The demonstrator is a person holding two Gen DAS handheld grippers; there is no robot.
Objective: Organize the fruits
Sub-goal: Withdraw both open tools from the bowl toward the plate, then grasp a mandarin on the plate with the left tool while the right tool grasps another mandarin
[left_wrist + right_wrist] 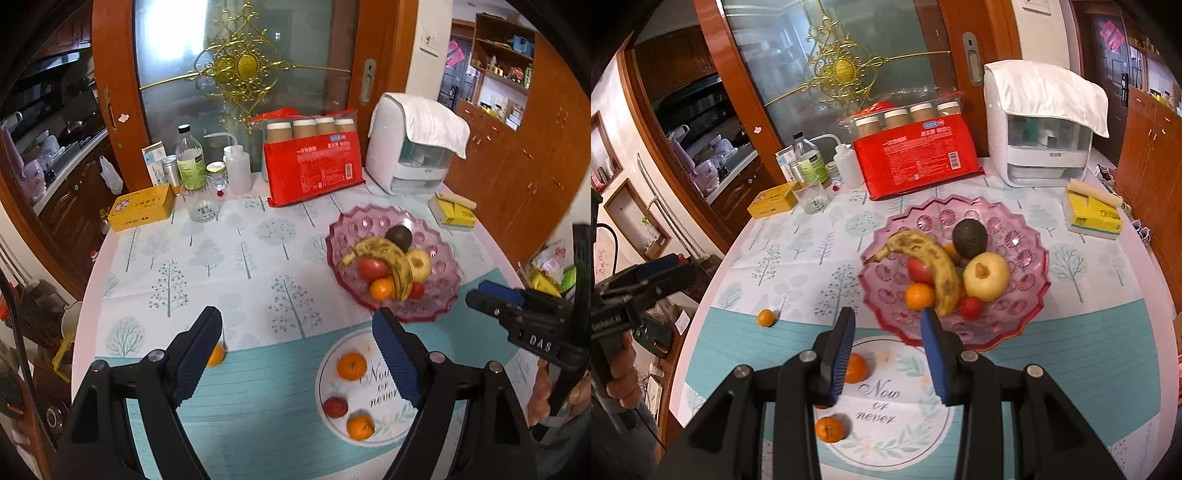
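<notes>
1. Pink glass fruit bowl (1027, 258) stands on the desk (798, 258), holding a spotted banana (931, 254), a dark avocado (968, 238), a yellow apple (986, 275), a tangerine (919, 295) and red fruits.
2. At 6 o'clock from the bowl, on the round printed patch of the cloth (886, 424), lie two oranges (857, 368) apart from each other; the left wrist view shows a small red fruit (335, 407) between them.
3. One small orange (765, 318) sits alone on the cloth, at about 9 o'clock from the patch.
4. Left gripper (297, 354) hangs above the desk with its jaws released, wide apart and empty.
5. Right gripper (888, 354) hangs over the patch; a clear gap shows between its jaws and nothing is in it.
6. At 12 o'clock stand a red package (916, 162) and a white appliance (1041, 147).
</notes>
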